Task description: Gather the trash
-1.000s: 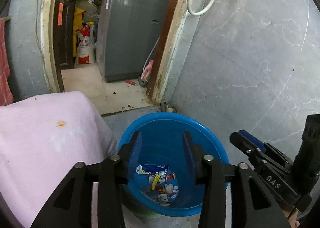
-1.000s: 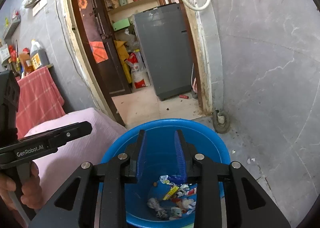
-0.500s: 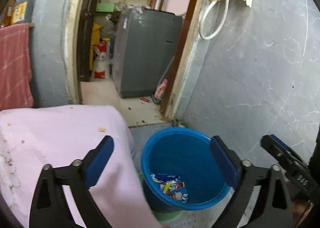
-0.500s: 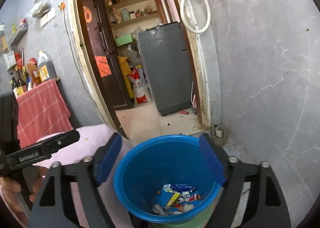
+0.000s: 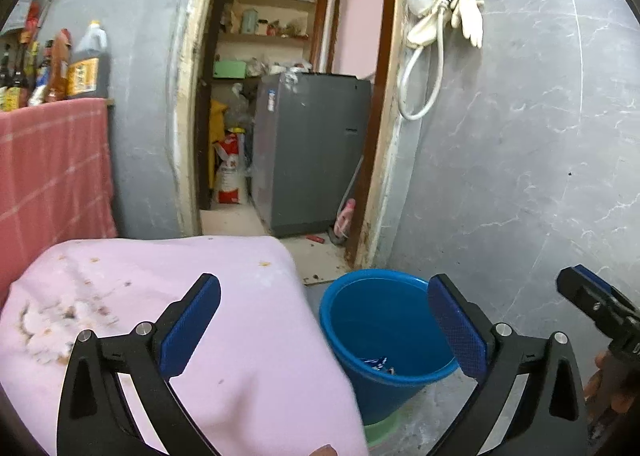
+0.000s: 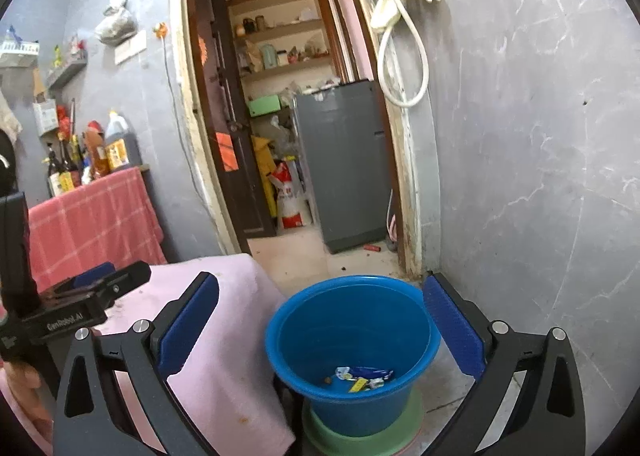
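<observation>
A blue bucket (image 5: 384, 296) stands on the floor on a green base, beside the pink-covered table (image 5: 248, 336). Wrappers (image 6: 362, 374) lie at its bottom; a few show in the left wrist view (image 5: 378, 363). My left gripper (image 5: 324, 328) is open and empty, raised above the table edge and the bucket. My right gripper (image 6: 320, 330) is open and empty, above and in front of the bucket (image 6: 352, 320). Each gripper shows at the edge of the other's view. A whitish crumbled mess (image 5: 52, 320) lies on the pink cloth at the left.
A grey marbled wall (image 5: 520, 155) rises right of the bucket. A doorway (image 5: 280, 135) behind leads to a grey washing machine (image 5: 308, 151) and shelves. A red checked cloth (image 5: 52, 171) with bottles (image 5: 88, 67) stands at the left. A hose and glove (image 5: 440, 23) hang on the wall.
Both grippers opened from nearly shut to wide open and rose up and back from over the bucket. The left view swung left, bringing more of the pink table into sight.
</observation>
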